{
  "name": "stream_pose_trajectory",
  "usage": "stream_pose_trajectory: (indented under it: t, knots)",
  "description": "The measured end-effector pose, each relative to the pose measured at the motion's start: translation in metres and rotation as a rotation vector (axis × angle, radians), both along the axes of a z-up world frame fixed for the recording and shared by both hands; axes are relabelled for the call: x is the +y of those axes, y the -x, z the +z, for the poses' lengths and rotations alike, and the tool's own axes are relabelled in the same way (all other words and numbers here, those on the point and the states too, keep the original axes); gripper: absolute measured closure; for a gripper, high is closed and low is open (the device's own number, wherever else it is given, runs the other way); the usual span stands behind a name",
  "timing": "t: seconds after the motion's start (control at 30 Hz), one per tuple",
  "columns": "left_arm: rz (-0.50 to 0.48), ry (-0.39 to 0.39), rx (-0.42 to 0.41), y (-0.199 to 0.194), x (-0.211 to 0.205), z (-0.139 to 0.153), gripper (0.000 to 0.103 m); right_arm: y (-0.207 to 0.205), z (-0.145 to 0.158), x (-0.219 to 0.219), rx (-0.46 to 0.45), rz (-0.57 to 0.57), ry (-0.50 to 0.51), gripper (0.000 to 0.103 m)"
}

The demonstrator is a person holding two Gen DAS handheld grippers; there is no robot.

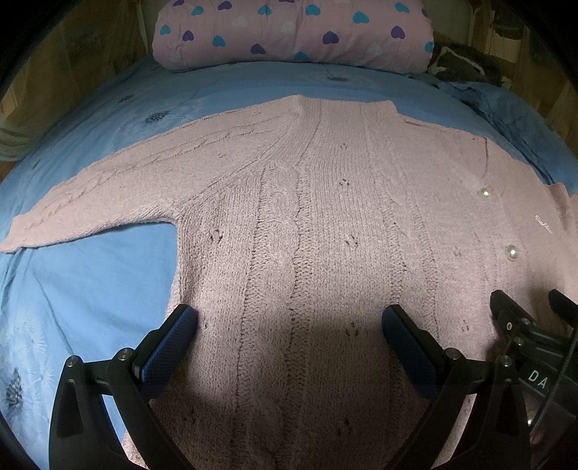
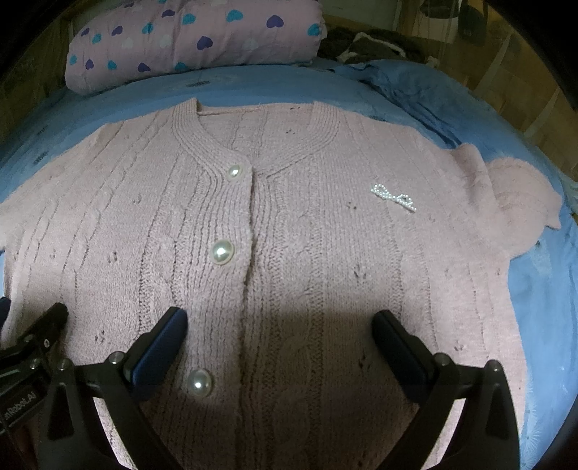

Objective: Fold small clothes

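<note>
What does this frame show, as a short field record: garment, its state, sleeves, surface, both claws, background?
garment: pink knit cardigan with pearl buttons and a beaded bow
state: face up, buttoned, spread flat, no fold made yet
sleeves: left sleeve stretched out flat; right sleeve bunched at the shoulder
surface: blue bedsheet
left claw: open, over the lower body of the cardigan, gripping nothing
right claw: open, over the lower button band, gripping nothing
background: heart-print folded quilt

Bare blue sheet (image 1: 108, 282) beside cardigan (image 1: 325, 217); rolled quilt (image 1: 289, 32) beyond.
</note>
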State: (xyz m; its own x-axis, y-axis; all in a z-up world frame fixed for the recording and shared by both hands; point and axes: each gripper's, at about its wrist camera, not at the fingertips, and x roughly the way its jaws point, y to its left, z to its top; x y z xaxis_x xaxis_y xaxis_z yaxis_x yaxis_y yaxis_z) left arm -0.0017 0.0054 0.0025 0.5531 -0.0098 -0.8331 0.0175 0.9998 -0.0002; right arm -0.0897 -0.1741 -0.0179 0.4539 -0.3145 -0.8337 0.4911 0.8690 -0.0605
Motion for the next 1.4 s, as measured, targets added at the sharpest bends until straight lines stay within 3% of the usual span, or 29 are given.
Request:
stream_pose_trajectory:
  t: [0.1,0.17,0.2,0.3,0.47,0.53,0.6,0.63,0.7,0.83,0.9,1.0,1.07,1.1,1.13,1.2,1.23,1.33,1.4]
  knots:
    - [-0.013,0.035,0.005,-0.001,0.004,0.003,0.015,0.0,0.002,-0.001,-0.005,0.0,-0.003,0.0]
    - [-0.011,0.11,0.009,-0.008,0.018,0.011,0.023,0.0,0.0,-0.002,-0.005,0.001,0.002,0.0]
    - [0.017,0.165,0.015,-0.016,0.035,0.02,0.031,-0.001,-0.001,-0.002,-0.005,0.002,0.004,0.0]
    - [0.129,0.257,0.005,-0.027,0.083,0.041,0.033,0.0,-0.001,-0.002,-0.008,0.003,0.006,0.0]
    - [0.534,0.46,-0.1,-0.037,0.235,0.072,0.033,0.001,-0.001,-0.002,-0.012,0.003,0.002,0.0]
    - [0.652,0.493,-0.15,-0.041,0.283,0.073,0.033,0.001,-0.001,-0.002,-0.014,0.003,0.003,0.0]
    - [0.701,0.451,-0.172,-0.045,0.312,0.071,0.033,0.001,-0.001,-0.002,-0.014,0.003,0.002,0.0]
    - [0.745,0.381,-0.178,-0.045,0.331,0.069,0.033,0.001,-0.001,-0.002,-0.013,0.004,0.005,0.0]
    - [0.851,0.37,-0.173,-0.036,0.362,0.055,0.033,0.002,-0.001,-0.002,-0.012,0.004,0.006,0.0]
    - [1.068,0.62,-0.077,-0.011,0.408,0.011,0.037,0.0,-0.001,0.0,-0.007,0.005,0.016,0.0]
    - [1.065,0.62,-0.102,-0.013,0.412,0.012,0.037,0.0,-0.001,0.001,-0.007,0.006,0.018,0.0]
    - [1.03,0.482,-0.151,-0.023,0.406,0.017,0.037,0.0,0.0,0.001,-0.011,0.005,0.012,0.0]
    - [1.034,0.434,-0.183,-0.028,0.412,0.016,0.037,0.0,0.0,0.001,-0.011,0.005,0.012,0.0]
    - [1.044,0.421,-0.207,-0.025,0.419,0.017,0.045,0.0,0.0,0.001,-0.011,0.005,0.012,0.0]
    - [1.077,0.379,-0.22,-0.023,0.42,0.015,0.066,0.0,0.0,0.001,-0.011,0.005,0.012,0.0]
    - [1.117,0.326,-0.174,-0.028,0.424,0.007,0.09,0.0,0.0,0.001,-0.011,0.005,0.012,0.0]
    - [1.103,0.342,-0.195,-0.026,0.422,0.007,0.101,0.0,0.0,0.001,-0.011,0.005,0.012,0.0]
    - [1.035,0.453,-0.231,-0.033,0.416,0.017,0.103,0.0,0.0,0.001,-0.009,0.005,0.016,0.0]
    - [0.953,0.463,-0.262,-0.042,0.404,0.033,0.103,-0.001,0.0,0.001,-0.008,0.005,0.018,0.0]
